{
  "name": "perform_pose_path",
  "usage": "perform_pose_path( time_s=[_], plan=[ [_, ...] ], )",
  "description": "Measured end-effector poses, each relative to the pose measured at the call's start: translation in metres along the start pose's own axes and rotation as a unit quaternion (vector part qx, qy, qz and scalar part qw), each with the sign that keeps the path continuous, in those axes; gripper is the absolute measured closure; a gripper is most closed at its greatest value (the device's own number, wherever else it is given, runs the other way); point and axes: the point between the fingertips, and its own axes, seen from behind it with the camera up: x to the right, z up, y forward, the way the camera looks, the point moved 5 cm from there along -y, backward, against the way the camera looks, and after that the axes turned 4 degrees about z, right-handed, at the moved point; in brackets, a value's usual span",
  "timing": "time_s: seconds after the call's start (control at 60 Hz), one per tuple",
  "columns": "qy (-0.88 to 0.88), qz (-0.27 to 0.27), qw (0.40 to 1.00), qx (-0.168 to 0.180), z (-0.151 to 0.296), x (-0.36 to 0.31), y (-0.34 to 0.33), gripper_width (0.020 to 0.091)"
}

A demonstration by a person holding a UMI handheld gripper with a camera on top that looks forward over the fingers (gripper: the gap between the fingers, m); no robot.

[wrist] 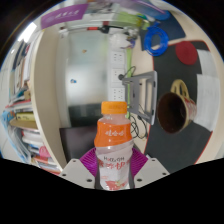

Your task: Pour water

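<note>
My gripper (pixel 113 172) is clamped on a bottle (pixel 113 142); both fingers, with their pink pads (pixel 87 160), press against its lower sides, and it stands upright between them; it has an orange cap (pixel 115 106) and a pink and white label with red print. Beyond the bottle I see a pale wall with a cable hanging down it; to one side lies a stack of books (pixel 25 120), to the other a brown board with a dark hole (pixel 176 112); a blue ring (pixel 157 40) hangs above.
</note>
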Motion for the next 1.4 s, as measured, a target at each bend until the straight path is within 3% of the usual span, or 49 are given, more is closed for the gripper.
perform_pose_path(
  time_s=[0.133, 0.233, 0.383, 0.483, 0.667, 0.85, 1.067, 1.317, 1.4],
  plan=[
    [-0.240, 0.003, 0.971, -0.018, 0.019, -0.039, -0.015, 0.0708],
    [-0.413, -0.018, 0.911, -0.006, 0.049, -0.052, -0.026, 0.0708],
    [-0.622, -0.076, 0.778, 0.032, 0.107, -0.048, -0.037, 0.0707],
    [-0.679, -0.096, 0.725, 0.070, 0.148, -0.032, -0.042, 0.0696],
    [-0.672, -0.123, 0.721, 0.114, 0.215, 0.013, -0.052, 0.0691],
    [-0.672, -0.177, 0.710, 0.110, 0.260, 0.073, -0.050, 0.0689],
    [-0.679, -0.186, 0.705, 0.088, 0.270, 0.120, -0.038, 0.0670],
    [-0.688, -0.169, 0.699, 0.095, 0.265, 0.125, -0.045, 0.0557],
    [-0.669, -0.196, 0.713, 0.066, 0.263, 0.140, -0.050, 0.0528]
  ],
)
